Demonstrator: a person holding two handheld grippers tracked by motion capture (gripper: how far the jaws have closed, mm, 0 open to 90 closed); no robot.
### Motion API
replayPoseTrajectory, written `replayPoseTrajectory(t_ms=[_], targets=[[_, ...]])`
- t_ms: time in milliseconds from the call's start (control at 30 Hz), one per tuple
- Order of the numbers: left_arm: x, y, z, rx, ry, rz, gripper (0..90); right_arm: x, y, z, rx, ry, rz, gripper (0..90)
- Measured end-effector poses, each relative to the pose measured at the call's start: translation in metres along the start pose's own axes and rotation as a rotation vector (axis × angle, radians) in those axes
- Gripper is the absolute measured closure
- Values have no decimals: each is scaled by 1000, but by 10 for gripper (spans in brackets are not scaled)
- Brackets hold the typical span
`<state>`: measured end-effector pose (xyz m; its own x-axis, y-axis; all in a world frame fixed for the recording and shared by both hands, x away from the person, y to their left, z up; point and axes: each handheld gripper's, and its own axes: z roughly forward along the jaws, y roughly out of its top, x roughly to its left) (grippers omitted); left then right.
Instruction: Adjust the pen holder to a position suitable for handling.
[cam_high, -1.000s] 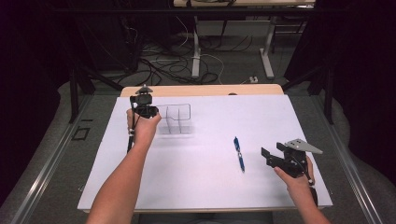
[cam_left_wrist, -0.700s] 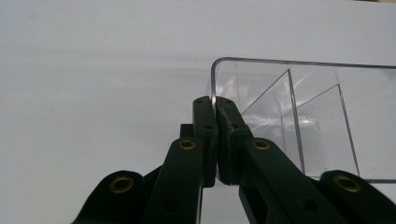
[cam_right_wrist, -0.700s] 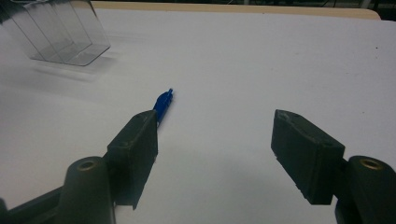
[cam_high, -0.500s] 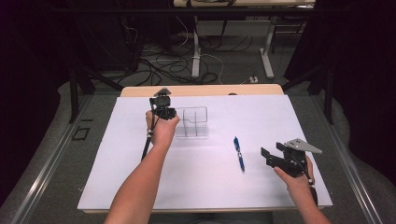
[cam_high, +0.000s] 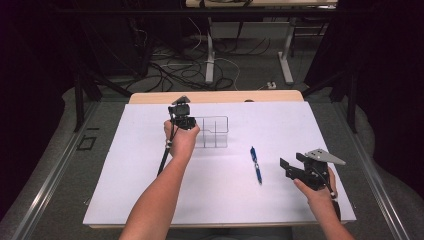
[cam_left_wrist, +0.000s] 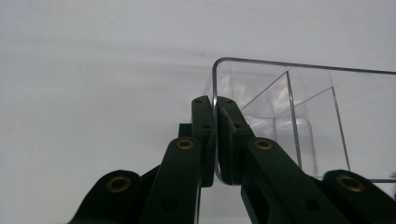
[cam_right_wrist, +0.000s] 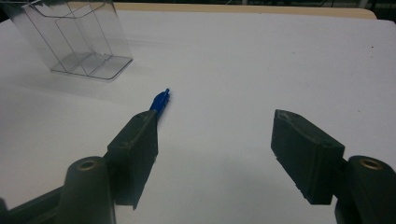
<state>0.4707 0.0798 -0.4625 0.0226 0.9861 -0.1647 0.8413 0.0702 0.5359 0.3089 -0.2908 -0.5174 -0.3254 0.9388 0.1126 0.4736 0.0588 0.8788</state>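
A clear plastic box with inner dividers (cam_high: 214, 132) stands on the white table sheet (cam_high: 125, 165), a little left of centre. My left gripper (cam_high: 186, 123) is shut on the box's left wall; in the left gripper view the two jaws pinch the clear wall (cam_left_wrist: 215, 93) of the box (cam_left_wrist: 308, 116) between them. A blue pen (cam_high: 256, 165) lies on the sheet right of centre. My right gripper (cam_high: 292, 169) hovers open to the pen's right. In the right gripper view the pen's tip (cam_right_wrist: 160, 101) shows past the left jaw, with the box (cam_right_wrist: 74, 39) at the top left.
The wooden table edge (cam_high: 215, 96) runs behind the sheet. Beyond it, table legs and loose cables (cam_high: 180, 67) lie on the dark floor. A black cable (cam_high: 165, 155) trails from my left gripper along the forearm.
My left hand has carried the clear box to the right across the sheet, towards the centre. The right hand and the pen have stayed where they were.
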Motion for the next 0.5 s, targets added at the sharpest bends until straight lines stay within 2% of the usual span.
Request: replayPoseTrajectory(t_ms=[233, 300, 400, 500], targets=[[8, 1, -2, 9, -58, -45, 851, 2, 0, 1, -3, -6, -1, 316], [10, 1, -4, -7, -74, -45, 793, 2, 1, 0, 1, -8, 0, 324], [16, 2, -8, -23, -85, -51, 757, 3, 3, -1, 0, -23, -2, 353], [23, 3, -13, -46, -120, -60, 690, 5, 6, -2, -12, -28, -5, 367]])
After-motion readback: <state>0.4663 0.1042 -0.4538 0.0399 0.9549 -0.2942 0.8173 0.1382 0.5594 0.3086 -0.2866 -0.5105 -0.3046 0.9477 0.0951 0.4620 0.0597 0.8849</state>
